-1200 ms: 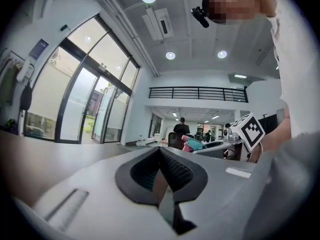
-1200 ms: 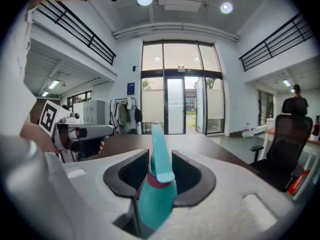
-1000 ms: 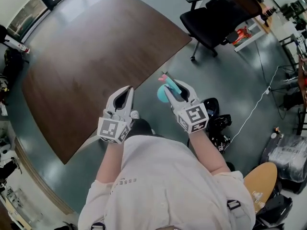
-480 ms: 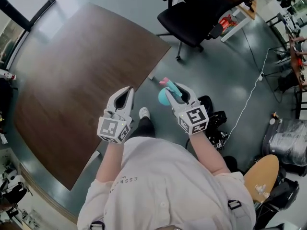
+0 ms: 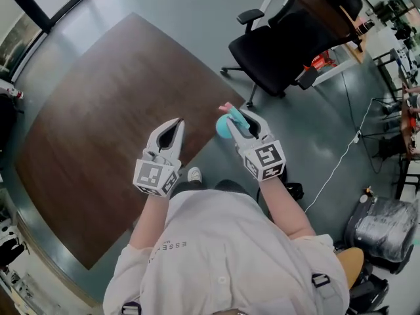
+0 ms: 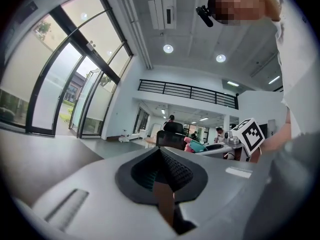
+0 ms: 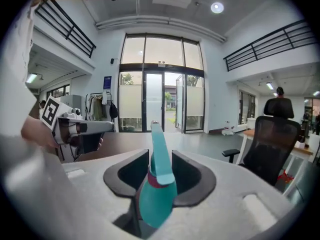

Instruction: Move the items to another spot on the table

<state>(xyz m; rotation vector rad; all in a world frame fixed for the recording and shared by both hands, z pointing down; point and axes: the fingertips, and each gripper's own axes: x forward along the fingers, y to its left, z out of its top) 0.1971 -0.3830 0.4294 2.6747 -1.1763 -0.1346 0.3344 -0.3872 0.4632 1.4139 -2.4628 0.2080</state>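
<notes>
My right gripper (image 5: pixel 240 120) is shut on a teal item (image 5: pixel 226 127) with a pink tip. In the right gripper view the teal item (image 7: pixel 156 191) has a rounded body, a dark red band and a long teal neck that stands up between the jaws (image 7: pixel 160 166). It hangs over the floor, just off the near edge of the brown table (image 5: pixel 98 117). My left gripper (image 5: pixel 176 125) is held level over the table's edge, its jaws together with nothing in them. The left gripper view shows its pads (image 6: pixel 172 171) meeting. The table top that I see is bare.
A black office chair (image 5: pixel 289 44) stands on the floor beyond the table's right corner, with a desk (image 5: pixel 341 38) behind it. A white cable (image 5: pixel 341 156) runs across the floor at right. The person's shoe (image 5: pixel 193 174) shows below the grippers. Glass doors (image 7: pixel 162 104) lie ahead.
The person has walked along the table: the table and chair have shifted in the head view. Both grippers keep their place in front of the body, and the teal item stays gripped.
</notes>
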